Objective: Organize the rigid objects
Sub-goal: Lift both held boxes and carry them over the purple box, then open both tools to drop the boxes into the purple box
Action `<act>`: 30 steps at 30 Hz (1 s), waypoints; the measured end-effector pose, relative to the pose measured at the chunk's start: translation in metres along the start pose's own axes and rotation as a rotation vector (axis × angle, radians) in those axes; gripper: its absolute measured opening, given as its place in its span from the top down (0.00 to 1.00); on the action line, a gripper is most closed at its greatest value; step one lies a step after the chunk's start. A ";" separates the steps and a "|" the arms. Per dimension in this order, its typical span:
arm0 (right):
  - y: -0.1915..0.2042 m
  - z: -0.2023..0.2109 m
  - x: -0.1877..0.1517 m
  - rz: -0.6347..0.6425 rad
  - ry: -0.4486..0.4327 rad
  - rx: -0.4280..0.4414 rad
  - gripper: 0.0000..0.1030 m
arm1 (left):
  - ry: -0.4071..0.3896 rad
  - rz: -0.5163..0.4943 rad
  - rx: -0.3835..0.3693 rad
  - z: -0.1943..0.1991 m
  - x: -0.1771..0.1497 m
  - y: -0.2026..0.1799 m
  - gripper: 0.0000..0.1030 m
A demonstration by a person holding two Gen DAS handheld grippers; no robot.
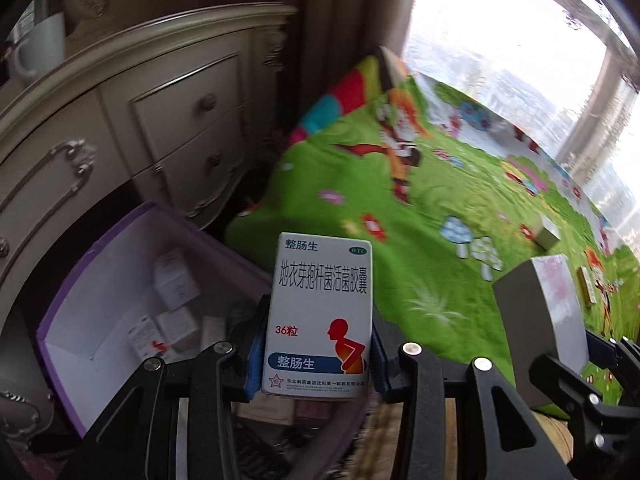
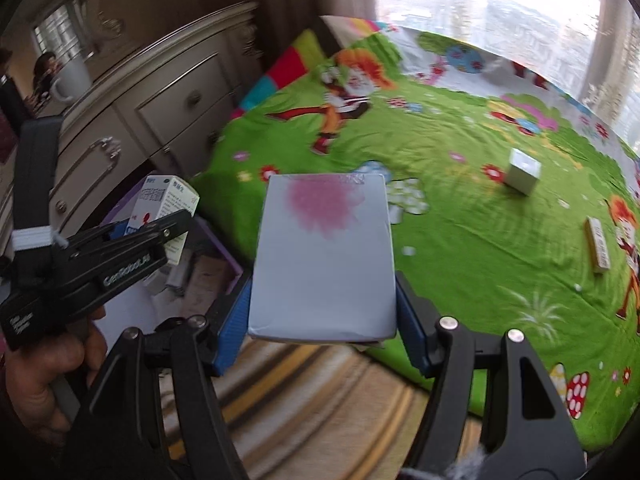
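My left gripper (image 1: 316,356) is shut on a white and blue medicine box (image 1: 318,316) with a red figure, held upright above the purple storage box (image 1: 76,280), which holds several small boxes. It also shows in the right wrist view (image 2: 160,216). My right gripper (image 2: 324,320) is shut on a grey box with a pink blot (image 2: 324,256), at the bed's edge; the same box shows in the left wrist view (image 1: 548,316). A small white box (image 2: 522,176) and a flat tan box (image 2: 598,250) lie on the green bedspread (image 2: 460,240).
A cream dresser (image 1: 120,128) with drawers stands behind the purple box, a white mug (image 1: 40,48) on top. A striped rug (image 2: 320,400) covers the floor by the bed. A bright window (image 1: 500,40) is behind the bed.
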State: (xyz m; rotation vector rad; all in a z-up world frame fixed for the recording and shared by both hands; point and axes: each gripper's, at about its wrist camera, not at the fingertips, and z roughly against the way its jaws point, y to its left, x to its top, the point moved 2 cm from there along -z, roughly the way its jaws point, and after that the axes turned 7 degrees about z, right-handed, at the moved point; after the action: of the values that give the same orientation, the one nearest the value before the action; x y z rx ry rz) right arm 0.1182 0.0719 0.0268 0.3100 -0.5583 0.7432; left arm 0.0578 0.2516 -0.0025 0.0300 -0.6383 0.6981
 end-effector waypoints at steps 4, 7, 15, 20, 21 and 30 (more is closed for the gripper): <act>0.032 -0.010 0.006 0.066 0.019 0.035 0.33 | -0.003 0.040 0.047 0.000 0.003 0.030 0.58; 0.056 -0.021 0.009 0.118 0.039 0.072 0.33 | -0.004 0.077 0.080 -0.002 0.005 0.050 0.58; 0.103 -0.042 0.007 0.241 0.085 0.162 0.32 | 0.003 0.152 0.132 -0.006 0.006 0.077 0.53; 0.108 -0.047 0.004 0.261 0.114 0.172 0.26 | 0.004 0.170 0.135 -0.006 0.004 0.080 0.38; 0.106 -0.046 0.004 0.257 0.115 0.169 0.25 | 0.004 0.169 0.132 -0.006 0.004 0.079 0.38; 0.073 -0.028 0.008 0.245 0.054 0.014 0.25 | 0.001 0.119 0.086 -0.004 0.006 0.048 0.38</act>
State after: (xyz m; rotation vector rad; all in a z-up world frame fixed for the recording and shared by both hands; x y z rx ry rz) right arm 0.0814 0.1397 0.0140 0.2360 -0.5460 0.9897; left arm 0.0346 0.2931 -0.0107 0.0713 -0.6125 0.8404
